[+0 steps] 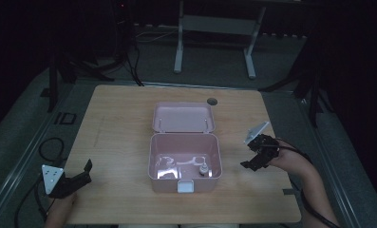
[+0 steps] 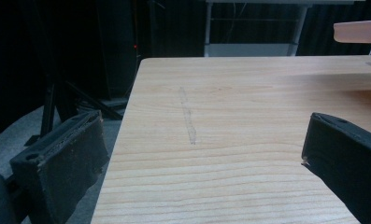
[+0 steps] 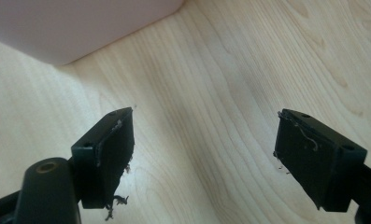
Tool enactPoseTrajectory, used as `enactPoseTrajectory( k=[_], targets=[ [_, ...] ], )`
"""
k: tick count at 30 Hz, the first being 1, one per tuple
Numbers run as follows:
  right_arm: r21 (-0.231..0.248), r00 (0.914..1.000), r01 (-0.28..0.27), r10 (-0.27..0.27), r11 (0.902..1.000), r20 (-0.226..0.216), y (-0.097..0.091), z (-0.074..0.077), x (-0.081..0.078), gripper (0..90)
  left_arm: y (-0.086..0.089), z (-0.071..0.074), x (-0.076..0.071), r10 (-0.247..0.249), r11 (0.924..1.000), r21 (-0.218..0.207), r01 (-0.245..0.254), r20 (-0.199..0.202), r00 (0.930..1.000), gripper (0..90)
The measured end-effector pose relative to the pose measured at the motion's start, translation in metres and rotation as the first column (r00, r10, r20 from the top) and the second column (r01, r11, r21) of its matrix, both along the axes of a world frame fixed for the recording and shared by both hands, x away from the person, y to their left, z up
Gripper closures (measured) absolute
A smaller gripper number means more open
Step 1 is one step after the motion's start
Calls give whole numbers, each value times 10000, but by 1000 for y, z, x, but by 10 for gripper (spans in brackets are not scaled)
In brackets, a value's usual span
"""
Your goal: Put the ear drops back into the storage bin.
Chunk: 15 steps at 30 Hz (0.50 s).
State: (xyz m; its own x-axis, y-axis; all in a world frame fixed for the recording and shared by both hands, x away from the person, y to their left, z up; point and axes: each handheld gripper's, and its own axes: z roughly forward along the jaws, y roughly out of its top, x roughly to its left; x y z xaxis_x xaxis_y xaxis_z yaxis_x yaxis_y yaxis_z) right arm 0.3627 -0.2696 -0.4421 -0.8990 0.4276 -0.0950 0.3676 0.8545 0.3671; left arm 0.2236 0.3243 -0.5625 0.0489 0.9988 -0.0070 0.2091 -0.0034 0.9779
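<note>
Left gripper point(image 1: 84, 172) and right gripper point(image 1: 250, 159): jaws apart, empty. Pink box point(image 1: 185, 163) mid-tabletop point(image 1: 119, 123), lid point(image 1: 183, 117) open. Judged light, rigid, smooth plastic; grasp at wall rim, contents unclear.

One pink box point(image 1: 185, 161), two grippers

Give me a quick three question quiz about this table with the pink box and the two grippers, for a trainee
1. True or false: the pink box has its lid open.
2. Which gripper is closer to the box? A: left gripper. B: right gripper.
3. Fill in: both grippers' jaws stand ____ with nothing between them.

Key: 1 true. 2 B. 3 open.
</note>
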Motion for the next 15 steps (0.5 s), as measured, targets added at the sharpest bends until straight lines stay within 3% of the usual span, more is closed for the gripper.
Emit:
enactPoseTrajectory(
  k=[10,12,15],
  targets=[
    [772,9930,1098,-1128,9909,355,-24,-37,-10,194,0,0,0,12,10000,-18,-12,2,10000,4],
    [1027,9875,1391,-1456,9849,595,-28,-41,-12,194,0,0,0,4,10000,-14,-4,5,10000,4],
    [1599,9733,1944,-2106,9678,913,-33,-48,-17,193,0,0,0,11,10000,-36,-11,23,10000,4]
  ],
)
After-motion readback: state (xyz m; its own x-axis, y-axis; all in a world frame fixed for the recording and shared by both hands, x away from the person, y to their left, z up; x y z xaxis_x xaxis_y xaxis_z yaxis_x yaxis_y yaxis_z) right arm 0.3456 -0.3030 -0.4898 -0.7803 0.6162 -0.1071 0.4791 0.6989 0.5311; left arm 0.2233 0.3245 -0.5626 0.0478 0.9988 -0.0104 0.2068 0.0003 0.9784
